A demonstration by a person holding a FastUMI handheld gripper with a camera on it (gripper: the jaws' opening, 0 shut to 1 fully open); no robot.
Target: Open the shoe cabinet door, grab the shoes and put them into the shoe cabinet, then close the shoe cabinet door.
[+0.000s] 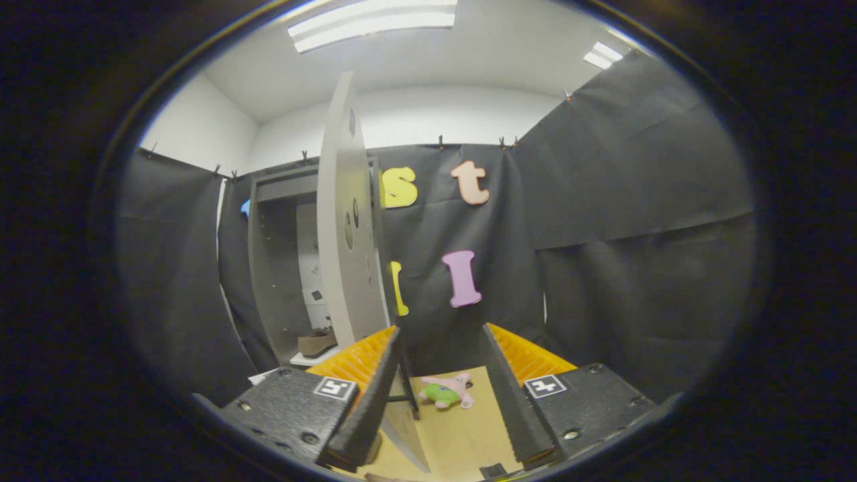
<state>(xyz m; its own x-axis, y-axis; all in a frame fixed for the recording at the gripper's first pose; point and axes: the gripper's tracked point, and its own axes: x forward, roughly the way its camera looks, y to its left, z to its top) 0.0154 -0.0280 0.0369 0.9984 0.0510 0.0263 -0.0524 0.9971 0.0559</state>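
Observation:
The grey shoe cabinet [271,268] stands open against the black cloth wall, beyond my left finger. Its pale door [345,234] is swung far out, so I face it almost edge-on. The door's lower edge comes down between my fingers, close beside the left finger [375,395]. A brown shoe [316,343] lies on the white bottom shelf inside the cabinet. My gripper [442,333] is open, and the right finger [509,395] stands well apart from the door.
A pink and green plush toy [447,391] lies on the tan floor [469,435] between my fingers, just right of the door. Black cloth walls close in on the left, behind and on the right.

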